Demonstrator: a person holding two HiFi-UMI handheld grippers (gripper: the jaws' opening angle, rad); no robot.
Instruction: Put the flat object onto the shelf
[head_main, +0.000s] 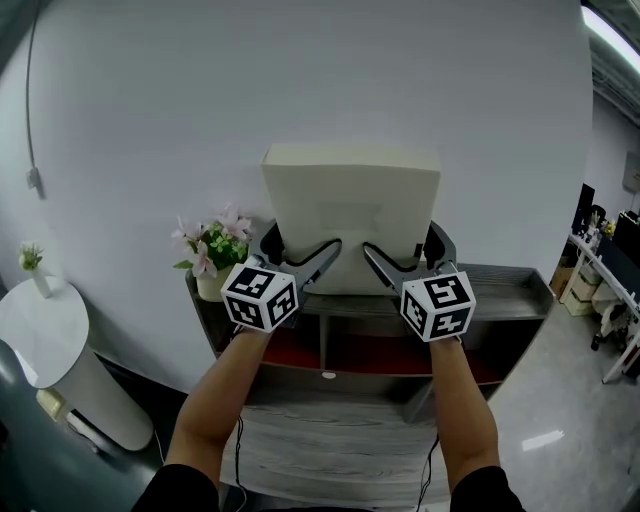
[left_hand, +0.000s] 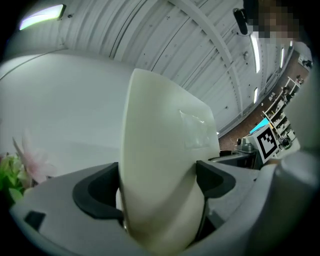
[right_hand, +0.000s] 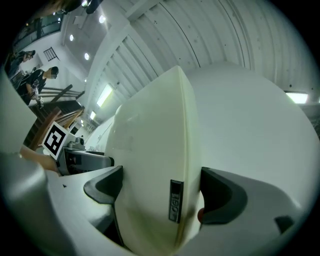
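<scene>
The left gripper (head_main: 303, 256) and right gripper (head_main: 398, 258) each clamp the lower corners of an upright cream, flat, square pad (head_main: 350, 205). It is held over the grey wooden shelf's (head_main: 505, 292) top board.

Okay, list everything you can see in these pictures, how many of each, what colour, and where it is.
Flat object: one, cream, held upright above the shelf.
Shelf: one, grey with red inside, against the white wall.
Flower pot: one, white with pink flowers, left end of the shelf top.
Round stand: one, white, on the floor at far left.
Small vase: one, white with a green sprig, on the round stand.
Cable: one, grey, hanging on the wall at upper left.
Left hand-held gripper: one, grey, shut on the flat object.
Right hand-held gripper: one, grey, shut on the flat object.
</scene>
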